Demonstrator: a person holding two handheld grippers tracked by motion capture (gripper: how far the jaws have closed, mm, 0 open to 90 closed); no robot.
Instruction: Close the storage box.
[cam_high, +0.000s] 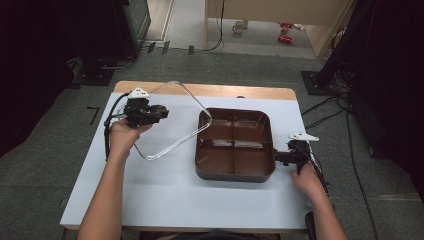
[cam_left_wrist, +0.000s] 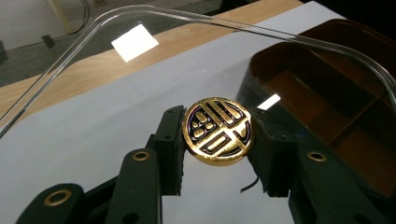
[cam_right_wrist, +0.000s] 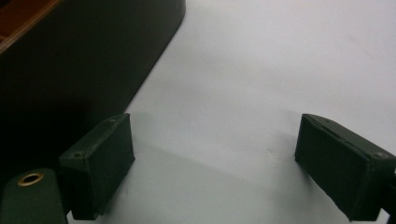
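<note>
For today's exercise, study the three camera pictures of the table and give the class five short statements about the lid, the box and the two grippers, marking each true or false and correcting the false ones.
1. The left gripper grips the gold round knob of the clear lid. True.
2. The clear lid sits flat and closed on the box. False: it is tilted up, with one edge resting on the brown box.
3. The brown box is divided into compartments. True.
4. The right gripper is clamped on the box wall. False: its jaws stand open over the white table, beside the box.
5. The compartments hold food. False: they look empty.
</note>
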